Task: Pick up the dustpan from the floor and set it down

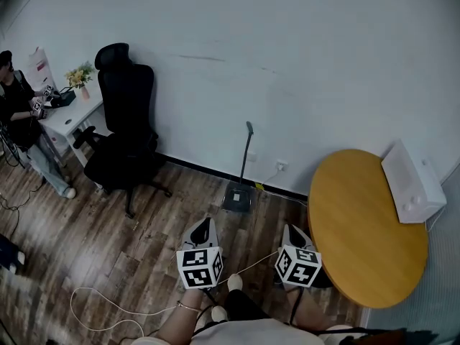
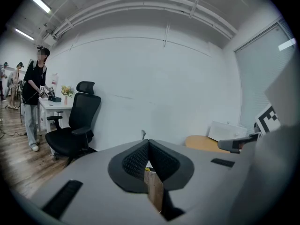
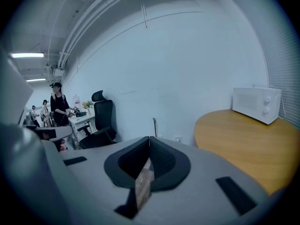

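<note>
The dark dustpan [image 1: 237, 197] rests on the wood floor by the white wall, its long handle [image 1: 246, 149] standing upright. Both grippers hover short of it, pointing towards the wall. My left gripper [image 1: 206, 223] is just left of the pan and shut, with nothing between its pads. My right gripper [image 1: 290, 228] is to the pan's right, also shut and empty. In the left gripper view the shut jaw tips [image 2: 148, 142] meet just below the handle's top [image 2: 143, 133]. In the right gripper view the handle [image 3: 154, 126] rises just above the shut tips [image 3: 149, 138].
A black office chair [image 1: 126, 131] stands left of the dustpan. A person [image 1: 18, 110] is at a white desk [image 1: 68, 117] at far left. A round wooden table [image 1: 363, 225] carries a white microwave [image 1: 411, 182] on the right. A pale cable [image 1: 108, 300] loops across the floor.
</note>
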`<state>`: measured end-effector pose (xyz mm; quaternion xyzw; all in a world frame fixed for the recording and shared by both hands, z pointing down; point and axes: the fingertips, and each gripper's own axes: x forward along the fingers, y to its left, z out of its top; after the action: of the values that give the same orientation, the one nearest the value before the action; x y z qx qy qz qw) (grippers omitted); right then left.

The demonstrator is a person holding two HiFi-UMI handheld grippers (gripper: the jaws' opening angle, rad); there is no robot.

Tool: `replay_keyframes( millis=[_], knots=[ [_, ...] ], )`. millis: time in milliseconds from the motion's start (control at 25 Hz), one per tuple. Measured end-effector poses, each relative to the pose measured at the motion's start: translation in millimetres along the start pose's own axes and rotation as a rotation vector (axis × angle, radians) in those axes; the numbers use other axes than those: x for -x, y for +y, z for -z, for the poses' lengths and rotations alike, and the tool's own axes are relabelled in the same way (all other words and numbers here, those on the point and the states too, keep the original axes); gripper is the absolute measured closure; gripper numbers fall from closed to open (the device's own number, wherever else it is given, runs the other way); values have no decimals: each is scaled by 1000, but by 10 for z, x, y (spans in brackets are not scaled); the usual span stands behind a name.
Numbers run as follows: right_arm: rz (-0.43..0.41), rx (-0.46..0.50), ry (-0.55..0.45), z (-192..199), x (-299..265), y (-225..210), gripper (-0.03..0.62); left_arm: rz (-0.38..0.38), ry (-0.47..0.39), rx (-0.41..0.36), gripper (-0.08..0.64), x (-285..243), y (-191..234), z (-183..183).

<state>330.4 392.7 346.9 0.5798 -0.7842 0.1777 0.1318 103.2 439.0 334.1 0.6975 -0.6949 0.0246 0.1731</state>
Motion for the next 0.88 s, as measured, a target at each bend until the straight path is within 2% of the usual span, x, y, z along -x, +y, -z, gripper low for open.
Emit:
replay_keyframes(
  millis=[200,440,880],
  knots=[
    [0,1,1,-45,-191,-4,560,-7,4,9,554,-169,66,-1],
    [-6,9,-7,-273,-608,-21,560,-7,8,18,554,-581,139,-83],
    [-29,12,8,-706,-1528,-5,560,-17,9,-4,554,-1507,337,-496]
  ],
)
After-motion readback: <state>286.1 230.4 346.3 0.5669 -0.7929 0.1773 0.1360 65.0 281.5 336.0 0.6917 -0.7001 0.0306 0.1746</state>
